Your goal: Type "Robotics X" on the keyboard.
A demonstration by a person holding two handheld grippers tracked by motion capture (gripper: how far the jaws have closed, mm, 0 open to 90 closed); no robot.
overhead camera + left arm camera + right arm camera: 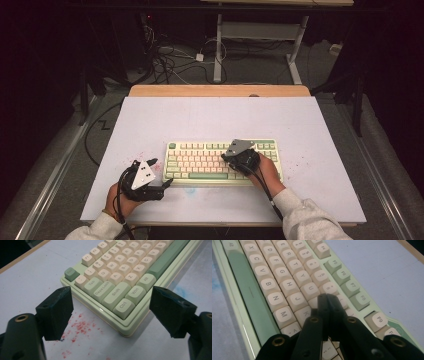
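Observation:
A cream and green keyboard (222, 161) lies on the white table top (210, 120), near the front edge. My right gripper (226, 158) hovers low over the keyboard's right half, its jaws shut together with nothing between them. In the right gripper view the closed tips (325, 298) sit over the keys near the letter I, just above the keyboard (274, 285); whether they touch a key I cannot tell. My left gripper (162, 175) rests on the table left of the keyboard, open and empty. Its jaws frame the keyboard's (120, 277) near-left corner around the Ctrl key.
Red specks (80, 326) stain the table beside the keyboard's left corner, and a faint blue smear (181, 291) lies in front of it. The table's wooden far edge (220, 90) is bare. Cables (170, 60) and a desk frame stand on the floor beyond.

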